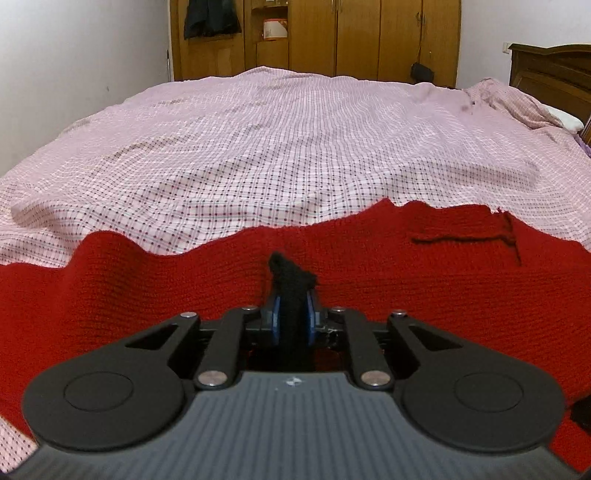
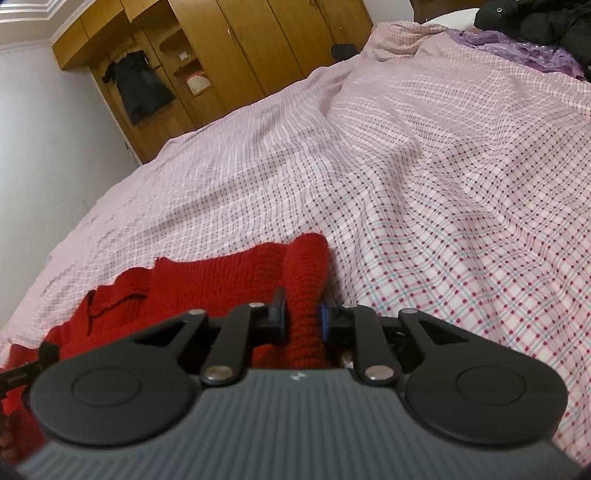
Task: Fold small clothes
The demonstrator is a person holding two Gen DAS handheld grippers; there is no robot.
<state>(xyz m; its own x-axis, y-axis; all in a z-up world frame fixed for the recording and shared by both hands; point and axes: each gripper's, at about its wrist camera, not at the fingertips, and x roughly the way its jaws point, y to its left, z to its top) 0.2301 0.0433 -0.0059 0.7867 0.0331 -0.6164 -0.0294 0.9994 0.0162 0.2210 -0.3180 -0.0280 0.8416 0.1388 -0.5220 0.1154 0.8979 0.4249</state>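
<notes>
Soft, limp red knit garment: left gripper clamps its black trim, right gripper a bunched red edge; expect sagging between grips.

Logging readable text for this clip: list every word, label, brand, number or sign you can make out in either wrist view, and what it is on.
No readable words or numbers in either view.
Small white emblem on the left gripper body: a mark, not legible text.
Same emblem on the right gripper body: blurred, unreadable.
Red knit garment, black knit piece, checked bedsheet: no labels or print visible.
Box on the wardrobe shelf: too small to tell.
</notes>
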